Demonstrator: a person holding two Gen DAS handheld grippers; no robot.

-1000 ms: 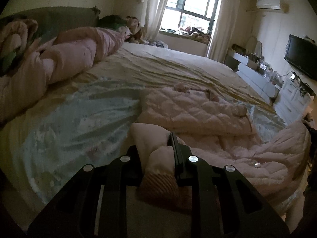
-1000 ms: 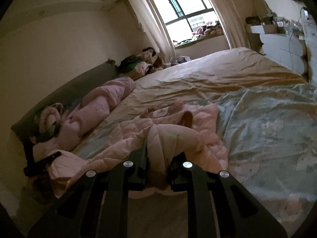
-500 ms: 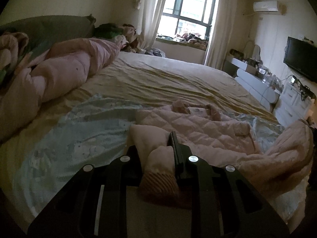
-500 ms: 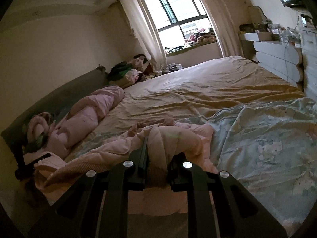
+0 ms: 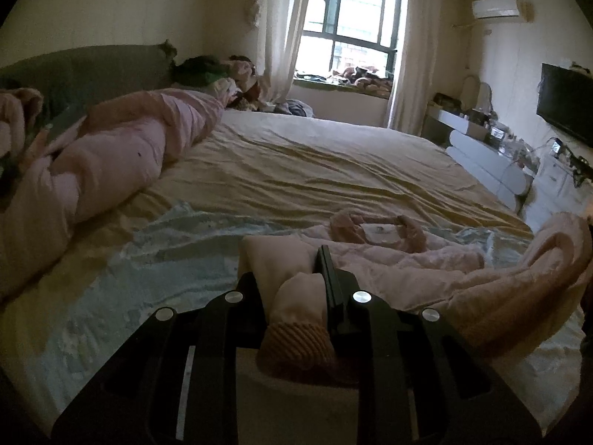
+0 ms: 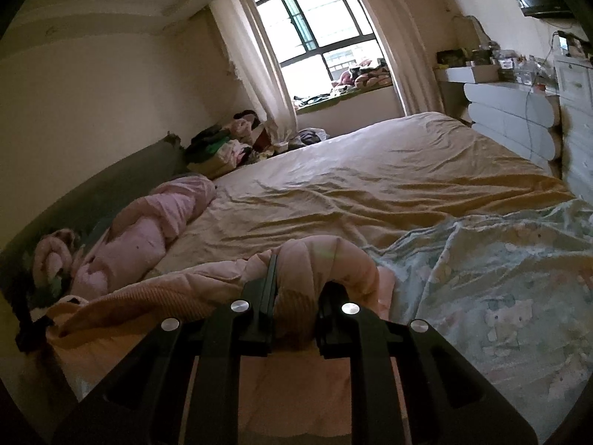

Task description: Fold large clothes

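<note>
Left wrist view gives us the pink quilted jacket (image 5: 426, 263) spread low across the bed (image 5: 315, 170), its collar with a white neck label (image 5: 381, 229) lying toward the far side and one puffy fold heaped up at the right. Our left tool (image 5: 296, 278) is clamped on a bunched corner of it, the ribbed hem (image 5: 296, 341) spilling out toward the camera between the black fingers. From the right wrist view, our right tool (image 6: 296, 293) is likewise closed on a thick roll of the same jacket, with ribbed edging trailing off to the left.

We judge this garment soft, padded and fairly light, but bulky: it will sag and billow between the two holds rather than keep a crease, and the smooth quilted shell may slide over itself. The ribbed hem and cuffs look like the surest places to pinch, since the knit gives the pads something to bite.

Under the jacket lies a pale blue printed blanket (image 6: 500, 289), and beyond it the tan sheet (image 6: 389, 185). A rolled pink duvet (image 5: 122, 155) sits along the dark headboard (image 5: 92, 70), well apart from our work. Farther off we see the window (image 5: 348, 18), a wall television (image 5: 567, 107) and an air conditioner (image 5: 496, 6).

The neck label carries some mark, too small for us to read; no other writing is legible.
</note>
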